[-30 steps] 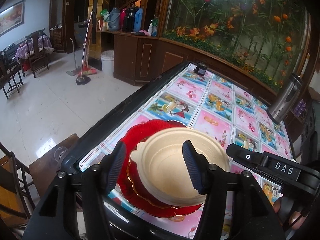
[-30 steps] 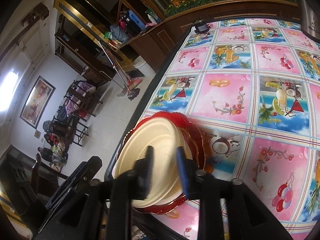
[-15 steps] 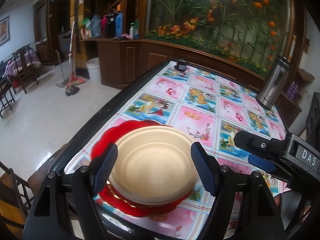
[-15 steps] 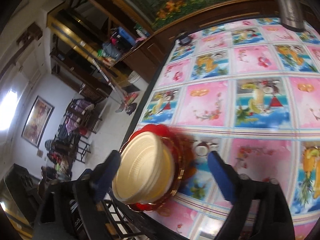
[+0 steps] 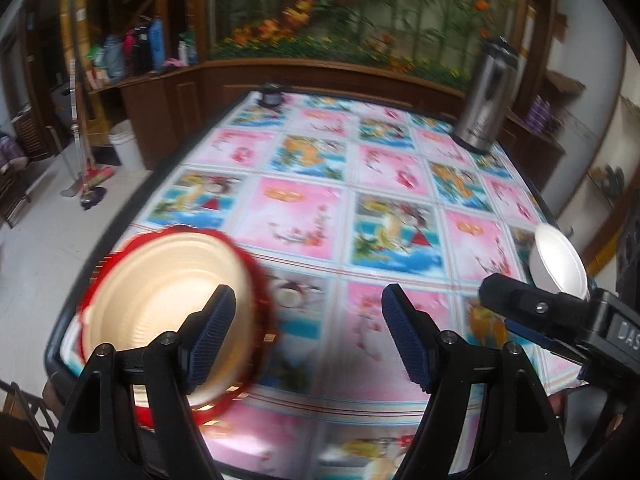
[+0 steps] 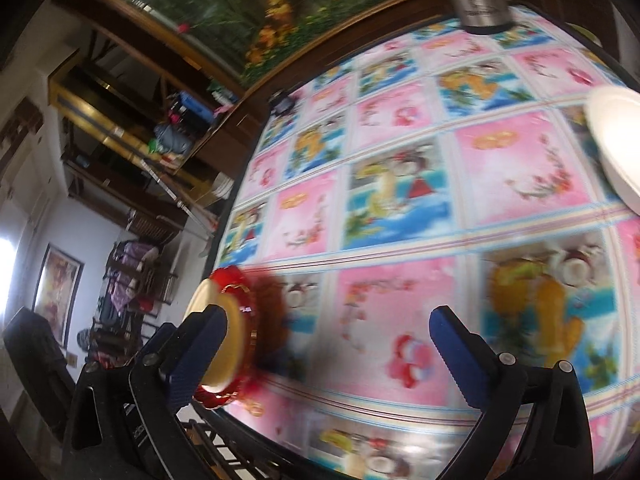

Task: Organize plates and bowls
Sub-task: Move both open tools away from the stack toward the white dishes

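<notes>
A shallow cream-coloured disposable bowl (image 5: 160,300) sat nested on a red scalloped plastic plate (image 5: 256,280) at the near left corner of the table with the pink and blue picture-tiled cloth (image 5: 384,184), so one stack looked already built. Whether more pieces lay between bowl and plate could not be told through the blur. The bowl itself appeared empty.

Left to gather, as far as could be seen, was a white round bowl or plate (image 6: 616,140) near the table's right edge; in the left wrist view it (image 5: 560,264) showed just behind the other tool's black body, and nothing was visible in it. It probably belonged on the stack, or in a group of its own.

The left gripper (image 5: 308,340) stood parted with only tablecloth between its blue pads, the stack off to its left and untouched. The right gripper (image 6: 332,356) was still spreading its jaws, nothing between them; the stack lay beyond its left finger (image 6: 200,356).

A tall steel flask (image 5: 486,96) and a small dark jar (image 5: 272,94) stood at the far end, both apart from the dishes.
</notes>
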### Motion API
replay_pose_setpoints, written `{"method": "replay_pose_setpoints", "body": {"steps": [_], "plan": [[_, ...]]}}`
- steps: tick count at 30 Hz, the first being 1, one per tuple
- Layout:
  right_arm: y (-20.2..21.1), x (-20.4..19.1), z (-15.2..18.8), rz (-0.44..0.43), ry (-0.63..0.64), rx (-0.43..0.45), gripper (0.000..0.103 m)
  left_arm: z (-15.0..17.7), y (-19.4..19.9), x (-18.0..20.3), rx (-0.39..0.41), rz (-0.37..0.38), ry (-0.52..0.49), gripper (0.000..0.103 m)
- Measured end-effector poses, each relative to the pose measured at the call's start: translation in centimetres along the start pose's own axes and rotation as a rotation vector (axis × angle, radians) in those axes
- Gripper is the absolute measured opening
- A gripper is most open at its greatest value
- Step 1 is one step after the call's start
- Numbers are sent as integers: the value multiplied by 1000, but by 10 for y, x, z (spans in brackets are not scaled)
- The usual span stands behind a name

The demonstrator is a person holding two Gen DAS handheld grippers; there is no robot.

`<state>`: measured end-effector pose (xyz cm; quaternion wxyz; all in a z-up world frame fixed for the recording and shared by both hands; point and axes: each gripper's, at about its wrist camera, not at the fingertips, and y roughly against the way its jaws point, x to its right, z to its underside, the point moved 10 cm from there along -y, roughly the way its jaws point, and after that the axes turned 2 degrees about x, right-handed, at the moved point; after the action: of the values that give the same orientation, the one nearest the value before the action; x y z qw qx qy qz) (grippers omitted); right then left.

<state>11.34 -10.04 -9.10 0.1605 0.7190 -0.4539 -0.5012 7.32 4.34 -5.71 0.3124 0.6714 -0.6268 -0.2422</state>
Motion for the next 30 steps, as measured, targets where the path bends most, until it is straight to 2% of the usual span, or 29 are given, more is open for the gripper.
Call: {"method": "replay_pose_setpoints", "body": {"steps": [11,19,30], "plan": [[55,77,-5,55,-96,65,102,14,-27,78,-98,119,-79,76],[101,142,-15,115,-199,146,102,15,-45,142,-155,194,-140,75],[151,223,-42,172,-392,277,102,3,-70,246,-185,311,-179,75]]}}
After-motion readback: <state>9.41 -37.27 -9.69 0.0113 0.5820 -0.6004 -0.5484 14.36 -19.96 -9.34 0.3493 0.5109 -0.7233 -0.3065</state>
